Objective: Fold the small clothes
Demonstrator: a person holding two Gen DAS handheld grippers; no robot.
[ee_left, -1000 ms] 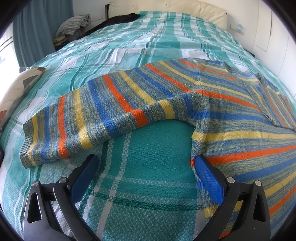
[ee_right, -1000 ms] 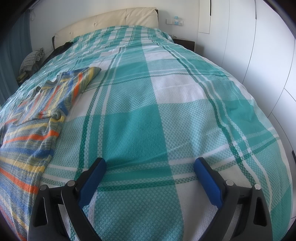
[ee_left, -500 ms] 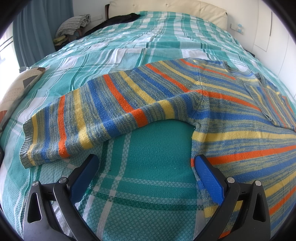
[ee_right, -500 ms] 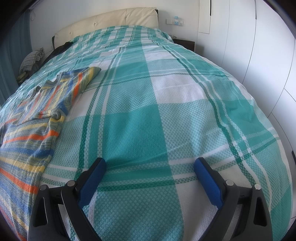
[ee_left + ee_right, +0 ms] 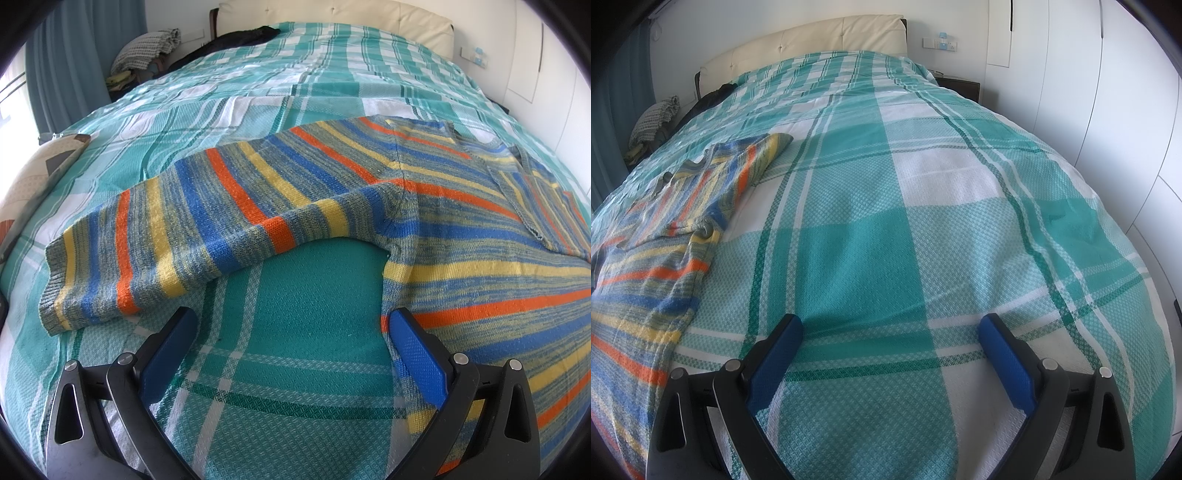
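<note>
While poised low over the bedspread (image 5: 295, 295), left gripper (image 5: 291, 325) spread wide, nothing between the blue pads (image 5: 417, 358); right pad touching or just over the sweater's side edge, which of the two not clear. Right gripper (image 5: 890, 332) likewise spread wide and empty, over bare plaid only.

Striped sweater (image 5: 461, 236) laid flat near the foot of the bed, toward its left side. Body ahead-right of the left gripper, running out of frame at the right. Left sleeve (image 5: 192, 236) stretched out ahead-left, long axis running from the armpit toward the left edge of the bed, cuff (image 5: 62, 291) just beyond the left pad. From the right wrist view, sweater (image 5: 657, 266) well off to the left; other sleeve (image 5: 738, 177) appears already folded in over the chest.

Judgement: left gripper far nearer; outstretched sleeve likely next. Grasp near the cuff, carry along the sleeve axis toward the body. Knit loose, may sag or bunch.
</note>
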